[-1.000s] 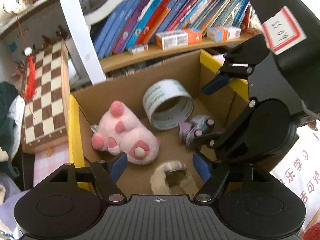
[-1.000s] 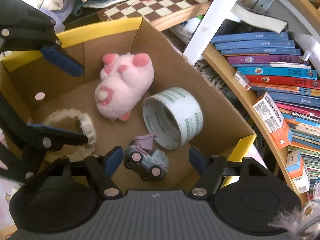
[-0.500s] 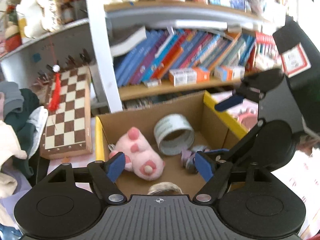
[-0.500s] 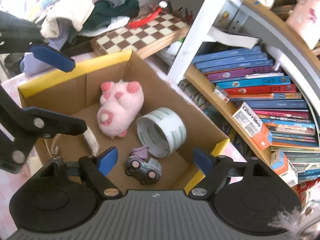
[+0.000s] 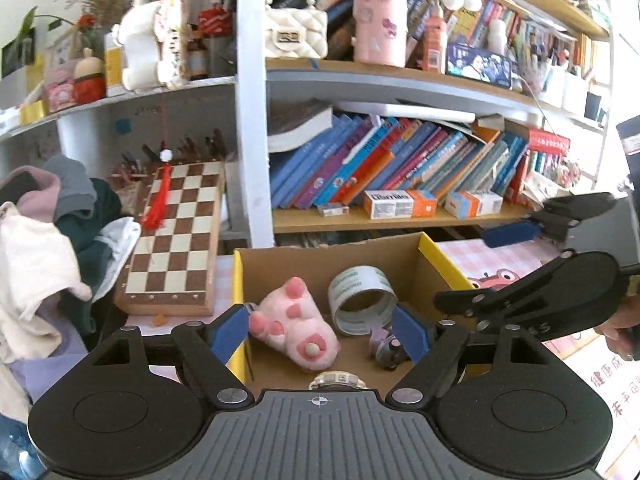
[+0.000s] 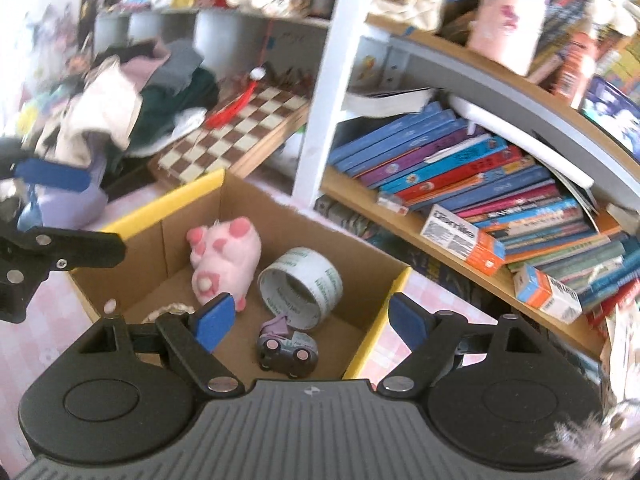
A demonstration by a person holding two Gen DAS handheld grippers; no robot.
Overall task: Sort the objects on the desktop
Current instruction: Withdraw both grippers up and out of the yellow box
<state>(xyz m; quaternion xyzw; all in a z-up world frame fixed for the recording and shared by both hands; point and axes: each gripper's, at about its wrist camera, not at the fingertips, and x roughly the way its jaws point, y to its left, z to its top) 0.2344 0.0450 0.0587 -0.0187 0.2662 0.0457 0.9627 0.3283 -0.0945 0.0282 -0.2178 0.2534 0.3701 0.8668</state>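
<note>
Above the cardboard box, your left claw and right claw have lifted away, both spread apart and empty. Inside it lie the pink plush, tape roll, toy car and watch, so sorting looks finished.

Brown cardboard box with yellow rim; inside it, pink plush toy, white tape roll with green lettering; left of it, brown-and-cream checkered chessboard.
</note>
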